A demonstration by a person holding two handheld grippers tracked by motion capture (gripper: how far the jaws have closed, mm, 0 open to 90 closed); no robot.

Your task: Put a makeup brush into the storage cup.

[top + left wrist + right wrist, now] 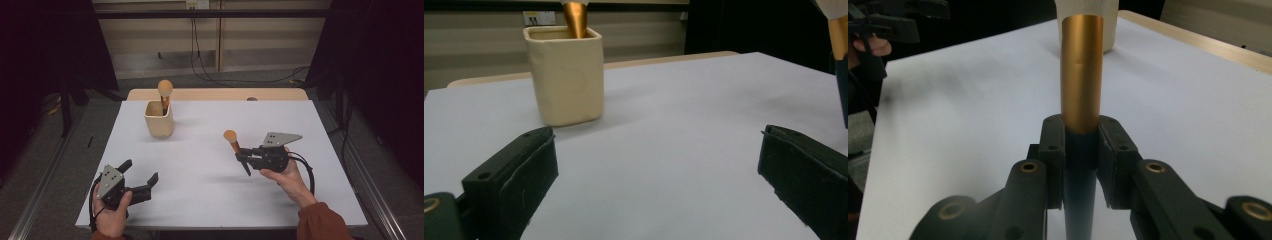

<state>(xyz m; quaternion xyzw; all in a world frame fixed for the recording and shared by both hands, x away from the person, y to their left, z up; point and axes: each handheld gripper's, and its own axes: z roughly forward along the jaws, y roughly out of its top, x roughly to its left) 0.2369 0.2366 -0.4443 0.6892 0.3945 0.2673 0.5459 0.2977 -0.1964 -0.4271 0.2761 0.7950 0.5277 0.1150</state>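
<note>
Counting two brushes, one [164,93] in cup [159,121], one [233,142] in right hand-held gripper [243,157]

**Around the white table**

A white table [200,200] with a light wooden strip [215,94] along its far edge stands on a grey floor [70,150]. Black cables [235,79] trail across the floor beyond the far edge. A pale panelled wall [250,40] behind carries a socket plate [197,4].
</note>
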